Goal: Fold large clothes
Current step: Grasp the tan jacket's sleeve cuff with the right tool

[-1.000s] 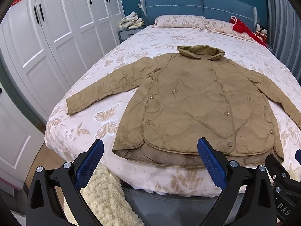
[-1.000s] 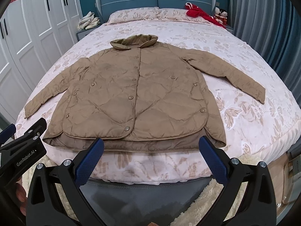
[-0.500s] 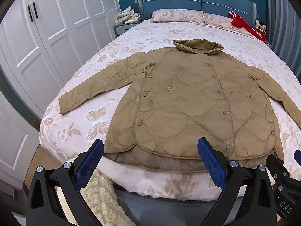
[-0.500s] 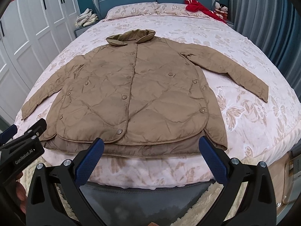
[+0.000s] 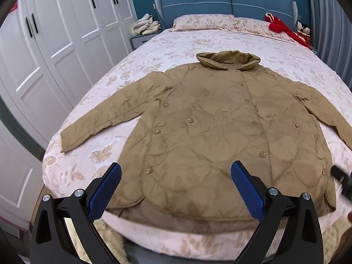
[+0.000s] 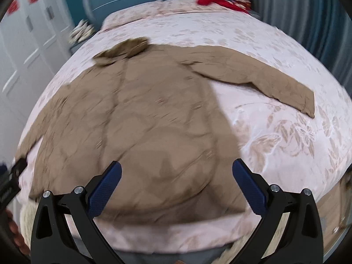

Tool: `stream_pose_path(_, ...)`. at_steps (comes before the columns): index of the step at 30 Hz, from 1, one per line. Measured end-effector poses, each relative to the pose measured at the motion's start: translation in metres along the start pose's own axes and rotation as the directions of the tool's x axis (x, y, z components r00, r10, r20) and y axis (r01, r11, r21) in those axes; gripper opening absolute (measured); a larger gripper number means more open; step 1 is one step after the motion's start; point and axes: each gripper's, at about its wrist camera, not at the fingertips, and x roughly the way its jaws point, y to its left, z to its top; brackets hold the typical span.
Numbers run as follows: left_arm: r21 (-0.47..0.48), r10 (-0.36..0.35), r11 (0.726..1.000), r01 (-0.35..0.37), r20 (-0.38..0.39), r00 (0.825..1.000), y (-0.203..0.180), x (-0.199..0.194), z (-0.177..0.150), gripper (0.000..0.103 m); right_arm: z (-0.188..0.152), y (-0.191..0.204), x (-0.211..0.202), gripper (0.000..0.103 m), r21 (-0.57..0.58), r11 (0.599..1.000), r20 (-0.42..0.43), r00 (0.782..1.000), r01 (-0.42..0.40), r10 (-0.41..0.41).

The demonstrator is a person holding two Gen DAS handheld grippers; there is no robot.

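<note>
While left hand-held gripper [image 5: 176,183] gapes over jacket [image 5: 211,132] hem, right hand-held gripper [image 6: 177,183] (equally wide) shows far sleeve [image 6: 259,81].

Jacket [image 5: 211,136] is khaki-tan all over, diamond quilting, buttons in matching tan. Bedspread [image 5: 215,41] is pale pink-white with a beige leaf and butterfly print, pillows [image 5: 203,22] same print. Headboard [image 5: 226,2] blue, wall behind it darker teal. Wardrobe doors [image 5: 66,28] white, black handles, red paper emblems up top. Red cloth [image 5: 280,25] by the pillows. Gripper pads [image 5: 105,189] blue with dotted texture, frames black.
</note>
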Motion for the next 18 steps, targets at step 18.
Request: stream_pose_path(18, -0.033, 0.011, 0.999, -0.013, -0.068, 0.998, -0.033, 0.085, 0.043, 0.098, 0.063, -0.276, 0.109, 0.096, 0.643, 0.766, 0.103, 0.991, -0.001, -0.085)
